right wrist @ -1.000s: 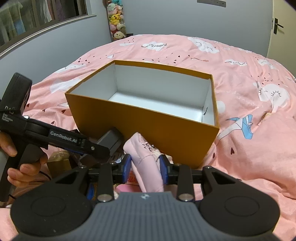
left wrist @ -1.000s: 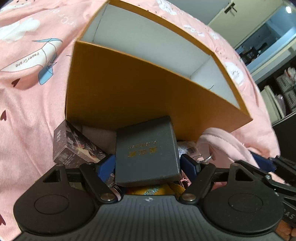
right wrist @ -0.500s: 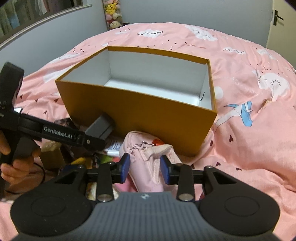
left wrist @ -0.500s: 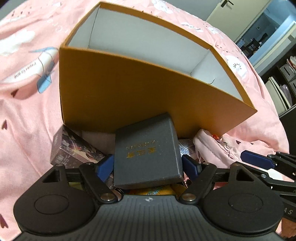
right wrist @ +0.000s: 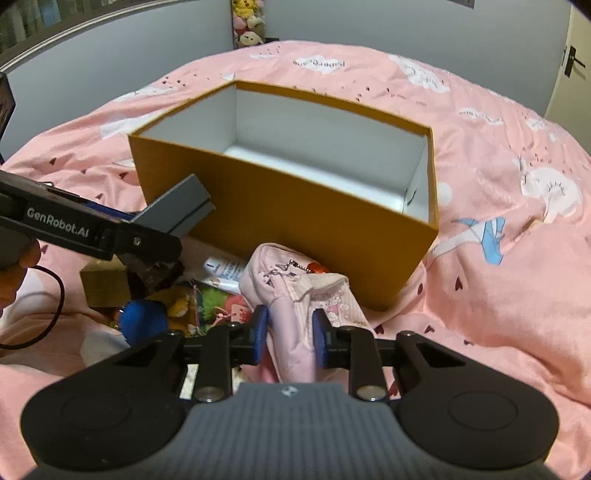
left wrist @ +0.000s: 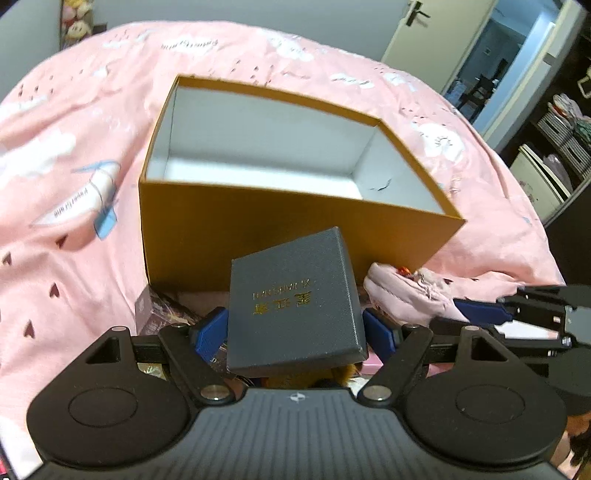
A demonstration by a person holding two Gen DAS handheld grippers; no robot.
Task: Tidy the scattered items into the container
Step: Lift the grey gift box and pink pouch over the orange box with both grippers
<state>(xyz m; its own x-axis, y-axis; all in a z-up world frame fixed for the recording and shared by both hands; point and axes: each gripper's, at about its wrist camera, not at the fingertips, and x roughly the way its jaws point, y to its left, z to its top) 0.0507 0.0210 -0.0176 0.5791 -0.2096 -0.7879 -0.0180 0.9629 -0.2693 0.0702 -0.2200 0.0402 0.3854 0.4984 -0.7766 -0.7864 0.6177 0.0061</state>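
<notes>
L gripper (left wrist: 295,328) is clamped on a grey box (left wrist: 293,302) w/ gold lettering on its lid, blue pads pressed to both sides, box tilted and lifted just in front of the orange container's near wall. R gripper (right wrist: 290,334) has a pink pouch (right wrist: 295,291) between its pads; jaws are closing on it, fabric bunched where the pads touch. Pouch carries a small ball chain and a red charm, and its far end lies against the container. Orange container (right wrist: 295,206) sits open on the bed (right wrist: 498,258), white inside, nothing visible in it. Left of the pouch, a loose pile on the bed: blue pompom (right wrist: 144,319), small tan box (right wrist: 105,282), white tube (right wrist: 225,273), bits of colourful stuff too jumbled to tell apart. Bed cover is pink w/ clouds and hearts. Plush toys (right wrist: 249,22) by the far wall.
</notes>
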